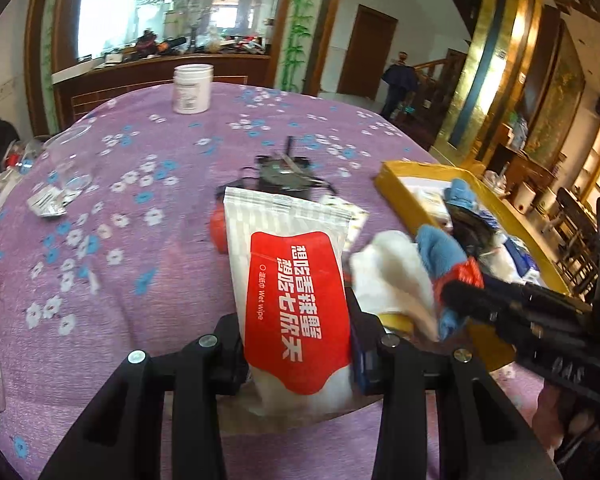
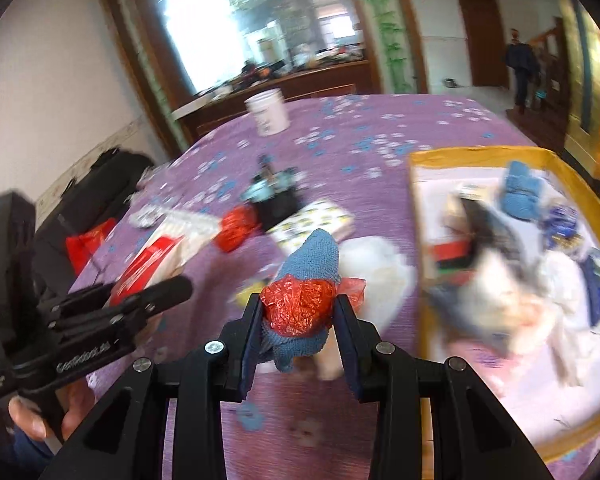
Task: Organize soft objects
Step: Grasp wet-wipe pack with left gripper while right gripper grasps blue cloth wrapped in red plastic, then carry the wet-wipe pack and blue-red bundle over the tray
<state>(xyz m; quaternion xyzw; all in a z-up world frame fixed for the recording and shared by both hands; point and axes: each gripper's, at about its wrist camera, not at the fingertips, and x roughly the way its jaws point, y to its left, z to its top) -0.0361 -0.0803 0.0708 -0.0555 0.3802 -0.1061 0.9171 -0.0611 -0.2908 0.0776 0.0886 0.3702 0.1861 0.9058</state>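
Note:
My left gripper (image 1: 298, 340) is shut on a white wet-wipe pack (image 1: 300, 288) with a red label, held above the purple flowered tablecloth (image 1: 140, 240). The right wrist view shows that pack (image 2: 152, 256) at the left. My right gripper (image 2: 298, 308) is shut on a blue cloth (image 2: 312, 256) wrapped with crinkled red plastic (image 2: 298, 306). A white cloth (image 2: 380, 264) hangs just behind that bundle; whether it is in the grip I cannot tell. From the left wrist view the right gripper (image 1: 454, 284) sits beside the white cloth (image 1: 392, 272), close to the yellow box (image 1: 396, 172).
The yellow box (image 2: 480, 152) at the right holds several cloths and packets. On the table stand a white jar (image 1: 192, 88), a black object (image 1: 284, 172), a red plastic wad (image 2: 236, 228), a patterned packet (image 2: 312, 220), a glass cup (image 1: 68, 160) and foil packs (image 1: 48, 200). A person (image 1: 398, 76) stands far back.

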